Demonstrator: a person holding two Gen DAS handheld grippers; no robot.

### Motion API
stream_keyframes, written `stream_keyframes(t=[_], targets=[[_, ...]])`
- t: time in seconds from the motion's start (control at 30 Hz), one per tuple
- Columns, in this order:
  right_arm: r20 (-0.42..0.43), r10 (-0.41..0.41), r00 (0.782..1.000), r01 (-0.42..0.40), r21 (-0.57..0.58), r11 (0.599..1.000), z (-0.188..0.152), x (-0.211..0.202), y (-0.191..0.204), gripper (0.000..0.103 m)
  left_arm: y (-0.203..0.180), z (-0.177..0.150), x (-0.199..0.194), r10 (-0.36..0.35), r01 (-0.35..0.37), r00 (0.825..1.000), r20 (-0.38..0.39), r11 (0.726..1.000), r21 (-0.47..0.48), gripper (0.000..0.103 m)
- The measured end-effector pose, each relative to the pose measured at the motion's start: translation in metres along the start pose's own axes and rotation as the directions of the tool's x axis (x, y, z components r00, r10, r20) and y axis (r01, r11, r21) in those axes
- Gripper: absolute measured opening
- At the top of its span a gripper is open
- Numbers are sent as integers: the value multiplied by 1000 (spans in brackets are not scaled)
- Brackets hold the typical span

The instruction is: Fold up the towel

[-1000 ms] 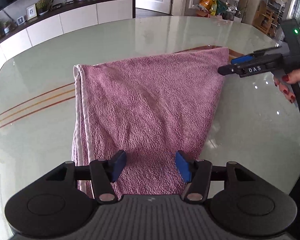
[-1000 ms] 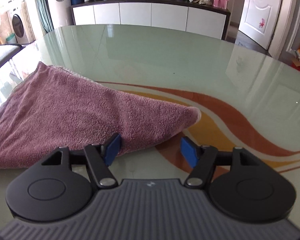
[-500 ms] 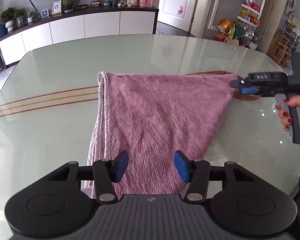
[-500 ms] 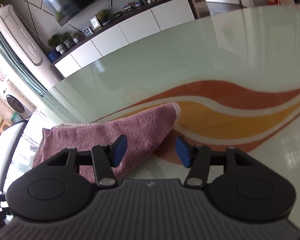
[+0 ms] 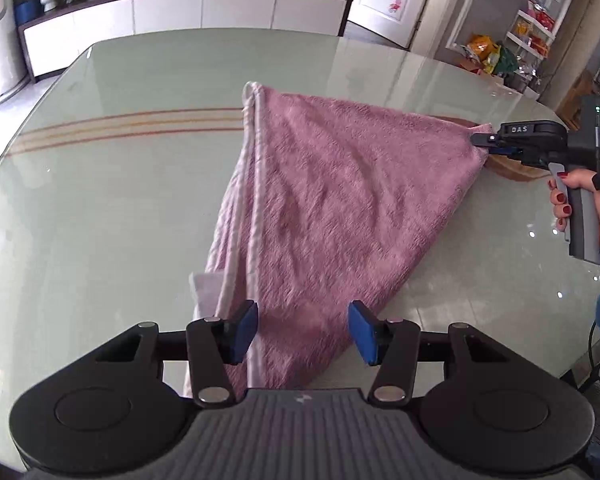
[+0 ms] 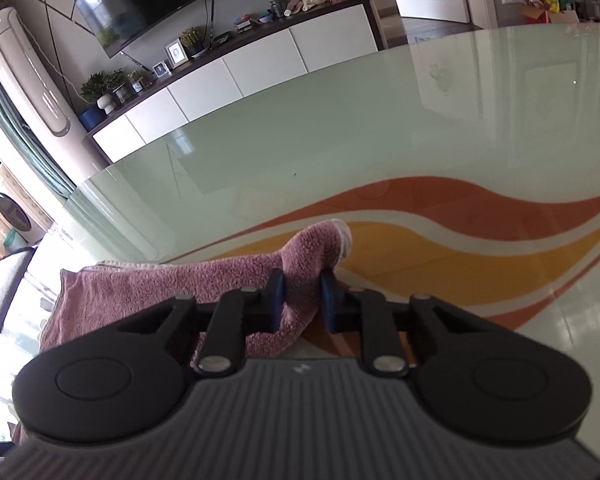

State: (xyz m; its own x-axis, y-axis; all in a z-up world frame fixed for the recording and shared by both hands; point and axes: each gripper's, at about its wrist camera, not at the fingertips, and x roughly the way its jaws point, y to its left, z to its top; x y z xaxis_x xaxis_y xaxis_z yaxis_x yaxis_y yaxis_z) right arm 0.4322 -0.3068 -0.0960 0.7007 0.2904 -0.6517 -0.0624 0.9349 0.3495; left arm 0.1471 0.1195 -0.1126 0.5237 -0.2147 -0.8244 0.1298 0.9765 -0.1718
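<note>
**Op A:** Glass tabletop (image 5: pixel 120 184) first: pink towel (image 5: pixel 332 208) lies across it, already doubled, tapering toward me.

**Op B:** Tongs?

**Op A:** My right tongs (image 6: pixel 302 294) have just closed, pinching the towel's far corner. My left tongs (image 5: pixel 302 330) hang half-wide over the near end, gripping nothing.

**Op B:** Step?

**Op A:** Corner grasp, I judge. Next: left must clamp its corner before lifting.

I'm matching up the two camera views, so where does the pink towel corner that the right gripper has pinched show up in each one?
Left wrist view: the pinched corner sits far right, mid-height, in the right gripper.
Right wrist view: it pokes up just left of centre, above the blue pads.
Shared landmark: the white cabinet behind the table.
</note>
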Motion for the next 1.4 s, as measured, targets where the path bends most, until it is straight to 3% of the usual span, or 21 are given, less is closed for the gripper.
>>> stream_keyframes(t=[0.2,0.3,0.43,0.63,0.77,0.9,1.03,1.17,1.23,1.4], targets=[[76,41,996,-34,-81,996,0,-20,22,8,6,-2,4,-18,18,1000,10,999,-44,54],[117,122,986,-102,-165,981,-2,-42,47,8,6,-3,5,-23,23,1000,18,998,-50,53],[126,242,962,-195,-304,933,-11,-67,94,8,11,-7,-4,-40,43,998,42,996,-79,53],[44,417,908,-349,-471,810,-47,-96,171,8,19,-23,-26,-63,66,996,66,997,-51,54],[-64,502,863,-451,-546,706,-81,-101,216,8,25,-38,-35,-92,94,993,70,995,-34,54],[-174,508,844,-506,-574,644,-114,-92,244,9,28,-49,-31,-119,121,991,61,992,-30,54],[-254,498,829,-543,-579,608,-134,-85,258,9,30,-54,-26,-137,140,988,69,990,-34,55],[-300,503,811,-575,-568,589,-140,-87,264,9,30,-53,-20,-158,161,984,78,986,-32,56],[-322,485,813,-575,-573,584,-143,-85,267,9,28,-52,-17,-161,164,984,80,986,-25,56],[-380,459,803,-595,-535,600,-149,-71,269,9,24,-55,-19,-153,152,986,68,988,11,56]])
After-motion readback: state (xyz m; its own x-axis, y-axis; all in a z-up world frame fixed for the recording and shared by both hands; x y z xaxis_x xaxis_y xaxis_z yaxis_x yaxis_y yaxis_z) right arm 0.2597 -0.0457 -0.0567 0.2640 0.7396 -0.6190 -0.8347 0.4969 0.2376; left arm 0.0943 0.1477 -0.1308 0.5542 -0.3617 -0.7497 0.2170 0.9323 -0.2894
